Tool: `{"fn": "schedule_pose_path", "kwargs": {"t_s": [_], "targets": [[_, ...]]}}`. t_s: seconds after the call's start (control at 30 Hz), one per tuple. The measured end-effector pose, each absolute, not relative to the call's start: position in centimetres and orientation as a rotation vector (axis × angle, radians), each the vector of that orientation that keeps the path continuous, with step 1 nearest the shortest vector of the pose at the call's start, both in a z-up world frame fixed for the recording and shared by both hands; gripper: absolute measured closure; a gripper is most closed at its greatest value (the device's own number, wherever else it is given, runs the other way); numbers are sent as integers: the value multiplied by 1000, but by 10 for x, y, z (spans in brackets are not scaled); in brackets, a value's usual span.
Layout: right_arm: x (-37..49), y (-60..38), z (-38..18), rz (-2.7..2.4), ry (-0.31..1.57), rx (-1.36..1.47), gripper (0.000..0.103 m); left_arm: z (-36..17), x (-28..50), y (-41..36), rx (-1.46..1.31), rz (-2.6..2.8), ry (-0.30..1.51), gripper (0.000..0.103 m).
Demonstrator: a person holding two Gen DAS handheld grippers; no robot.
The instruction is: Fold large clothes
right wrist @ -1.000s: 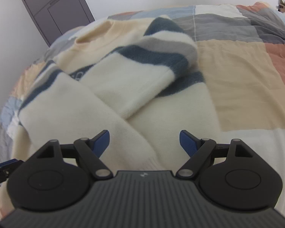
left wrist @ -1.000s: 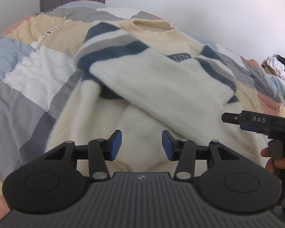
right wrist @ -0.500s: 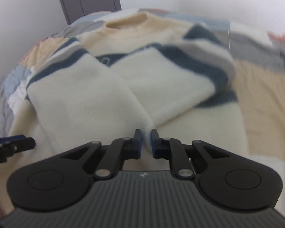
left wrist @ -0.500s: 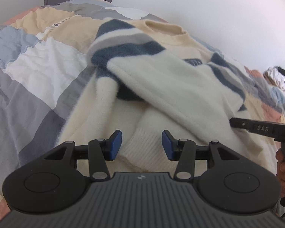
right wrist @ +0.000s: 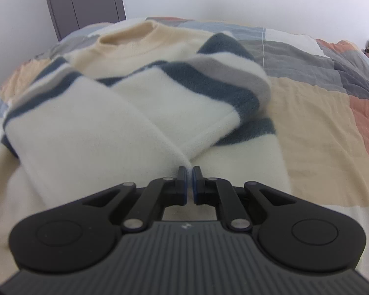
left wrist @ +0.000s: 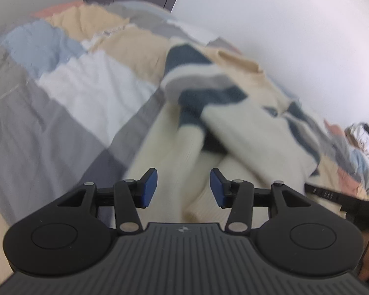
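A cream fleece sweater [right wrist: 86, 135] with navy and grey stripes lies on the bed, its beige collar [right wrist: 128, 36] at the far end and both sleeves folded across the body. My right gripper [right wrist: 189, 174] is shut on the end of the nearer sleeve, whose folded edge runs straight into the jaws. In the blurred left wrist view the sweater [left wrist: 246, 127] stretches away to the right. My left gripper [left wrist: 183, 188] hovers open over its near left edge; ribbed cream fabric lies below the gap, untouched by the pads.
A patchwork quilt [left wrist: 61, 123] in grey, blue, white, beige and salmon covers the bed [right wrist: 319, 123]. A grey door [right wrist: 83, 0] stands beyond the bed's far end. A heap of other clothes [left wrist: 359, 135] lies at the far right. White walls close in behind.
My right gripper's jaws closed on the sleeve end and stayed shut. The left gripper slid leftwards along the sweater's near edge and rolled, its jaws unchanged.
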State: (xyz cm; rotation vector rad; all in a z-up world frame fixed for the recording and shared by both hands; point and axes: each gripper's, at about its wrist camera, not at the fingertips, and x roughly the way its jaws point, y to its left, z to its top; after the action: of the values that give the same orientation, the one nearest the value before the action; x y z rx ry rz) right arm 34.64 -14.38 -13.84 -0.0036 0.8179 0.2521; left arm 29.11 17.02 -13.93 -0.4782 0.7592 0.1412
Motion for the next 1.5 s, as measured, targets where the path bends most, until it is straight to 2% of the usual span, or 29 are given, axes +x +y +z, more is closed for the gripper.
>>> {"fn": "schedule_pose_path", "kwargs": {"t_s": [0.3, 0.43, 0.5, 0.53, 0.57, 0.6, 0.8, 1.0, 1.17, 1.5], "targets": [[316, -206, -112, 172, 861, 288, 93, -137, 262, 160, -524, 151, 773, 46], [298, -236, -109, 157, 917, 418, 93, -130, 234, 164, -638, 191, 739, 44], [288, -246, -112, 147, 938, 447, 86, -131, 217, 164, -695, 208, 724, 43], [283, -252, -114, 134, 948, 473, 59, -132, 210, 163, -714, 213, 720, 43], [277, -258, -117, 114, 953, 513, 26, -133, 204, 160, -726, 218, 722, 43], [271, -265, -121, 83, 942, 574, 18, -135, 200, 159, -737, 224, 725, 43], [261, -280, -133, -87, 954, 675, 19, -139, 189, 155, -745, 280, 724, 42], [273, -289, -164, -145, 1069, 774, 17, -145, 187, 167, -792, 341, 725, 42], [274, -279, -170, -6, 1108, 851, 15, -148, 183, 179, -838, 426, 713, 38], [273, -246, -157, 297, 1105, 892, 16, -175, 191, 198, -971, 461, 777, 37]]}}
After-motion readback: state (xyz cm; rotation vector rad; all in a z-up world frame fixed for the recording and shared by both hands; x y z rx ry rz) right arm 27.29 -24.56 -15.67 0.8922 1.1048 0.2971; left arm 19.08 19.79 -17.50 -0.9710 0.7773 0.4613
